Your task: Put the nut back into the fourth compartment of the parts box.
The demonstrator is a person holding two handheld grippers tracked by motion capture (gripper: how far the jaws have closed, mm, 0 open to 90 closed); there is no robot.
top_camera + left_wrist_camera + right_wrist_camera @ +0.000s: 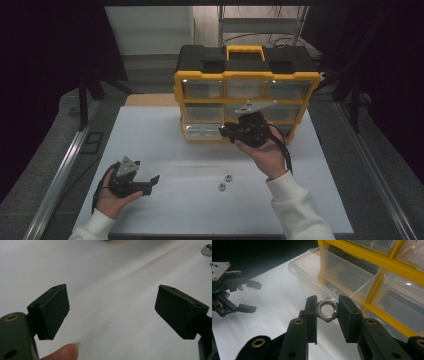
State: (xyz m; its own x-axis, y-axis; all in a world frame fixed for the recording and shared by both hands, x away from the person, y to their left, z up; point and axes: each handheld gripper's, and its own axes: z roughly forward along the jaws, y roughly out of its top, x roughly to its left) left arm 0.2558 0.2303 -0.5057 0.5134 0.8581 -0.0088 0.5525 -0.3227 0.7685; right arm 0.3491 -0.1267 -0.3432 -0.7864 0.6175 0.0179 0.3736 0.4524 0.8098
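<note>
On the white worktop (165, 140) we hold a hex nut (327, 309) pinched on edge in the right gripper (327, 311) jaws, just short of the pulled-out clear drawer (312, 272) ahead, while our left gripper (112, 307) jaws stand spread and bare

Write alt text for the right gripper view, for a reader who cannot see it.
The right gripper clamps a hex nut between its black jaws, near a pulled-out clear drawer of a yellow organiser. Far left, the left gripper rests open over the white table.
</note>
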